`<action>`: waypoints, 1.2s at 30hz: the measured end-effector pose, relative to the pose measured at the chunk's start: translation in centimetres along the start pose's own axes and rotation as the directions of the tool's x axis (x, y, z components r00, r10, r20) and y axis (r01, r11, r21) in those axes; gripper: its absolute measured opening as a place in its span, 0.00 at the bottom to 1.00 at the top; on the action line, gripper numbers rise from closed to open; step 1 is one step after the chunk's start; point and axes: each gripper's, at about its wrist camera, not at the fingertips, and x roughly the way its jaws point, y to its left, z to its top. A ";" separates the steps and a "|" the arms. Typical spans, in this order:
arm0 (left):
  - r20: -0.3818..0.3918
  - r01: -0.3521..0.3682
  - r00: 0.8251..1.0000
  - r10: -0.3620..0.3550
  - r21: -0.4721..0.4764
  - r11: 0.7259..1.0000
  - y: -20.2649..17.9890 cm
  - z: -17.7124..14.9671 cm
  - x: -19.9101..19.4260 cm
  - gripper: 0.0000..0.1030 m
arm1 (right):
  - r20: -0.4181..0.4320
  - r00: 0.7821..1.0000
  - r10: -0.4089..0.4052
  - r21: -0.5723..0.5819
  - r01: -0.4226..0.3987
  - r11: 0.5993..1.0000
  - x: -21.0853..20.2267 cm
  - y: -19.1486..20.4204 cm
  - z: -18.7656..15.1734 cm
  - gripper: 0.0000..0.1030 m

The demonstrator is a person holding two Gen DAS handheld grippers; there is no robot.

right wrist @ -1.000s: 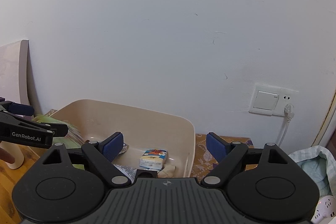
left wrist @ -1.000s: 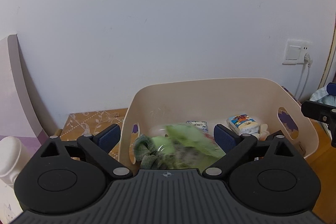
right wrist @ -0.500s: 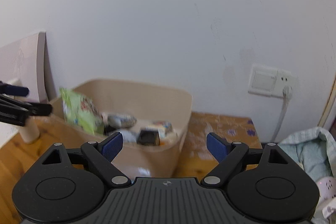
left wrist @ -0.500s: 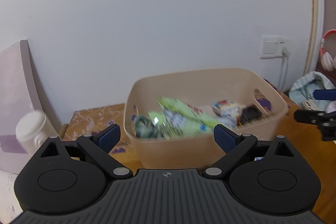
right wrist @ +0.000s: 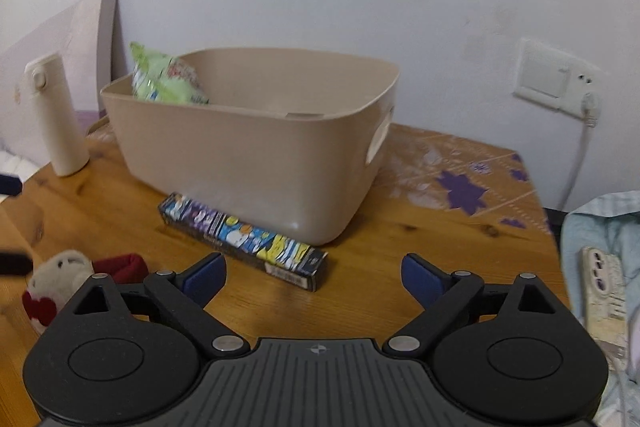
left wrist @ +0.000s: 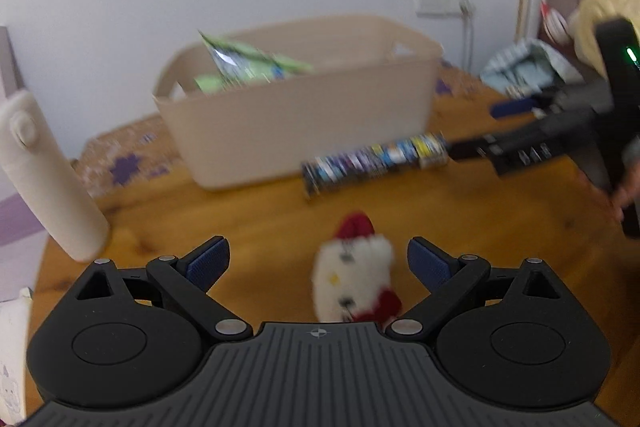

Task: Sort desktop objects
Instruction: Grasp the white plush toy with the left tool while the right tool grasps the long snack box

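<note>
The wooden worktop (right wrist: 400, 247) carried a beige bin (right wrist: 248, 147) holding a green packet (right wrist: 164, 83). A long printed box (right wrist: 244, 247) lay just beside its near wall. A plush toy (left wrist: 352, 275), blurred, lay between the left gripper (left wrist: 319, 261) fingers, apparently untouched. Both the left and right gripper (right wrist: 314, 273) stood spread, empty.

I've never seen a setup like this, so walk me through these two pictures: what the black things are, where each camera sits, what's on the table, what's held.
Each picture comes from a camera mounted on a hand-held gripper, looking along its two blue-padded fingers. A person holds one in each hand. The left gripper and right gripper are both open and hold nothing. On the wooden table stand a beige basket with a green snack bag inside and a cream bottle. A long colourful box lies before the basket, and a small plush toy sits between the left gripper's fingers, ungripped.
</note>
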 end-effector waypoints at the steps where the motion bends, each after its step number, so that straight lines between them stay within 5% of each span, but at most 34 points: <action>1: -0.011 0.001 1.000 -0.001 0.000 1.000 -0.3 -0.3 0.0 0.95 | -0.002 1.000 0.006 -0.009 -0.006 1.000 0.4 0.1 0.0 0.96; 11: -0.093 -0.016 0.996 0.011 -0.050 0.999 -0.3 -0.9 5.1 0.95 | -0.031 0.998 0.057 -0.084 -0.059 0.995 4.5 1.0 0.1 1.00; 26: -0.073 -0.055 0.996 0.046 -0.131 0.990 3.4 -1.6 6.9 0.95 | -0.093 0.967 0.237 -0.192 -0.251 0.949 4.5 5.0 -1.1 0.93; 36: -0.044 -0.100 0.995 0.093 -0.203 0.974 5.5 -1.7 7.8 0.95 | -0.027 0.990 0.141 -0.234 -0.143 0.962 5.2 7.6 -0.5 0.87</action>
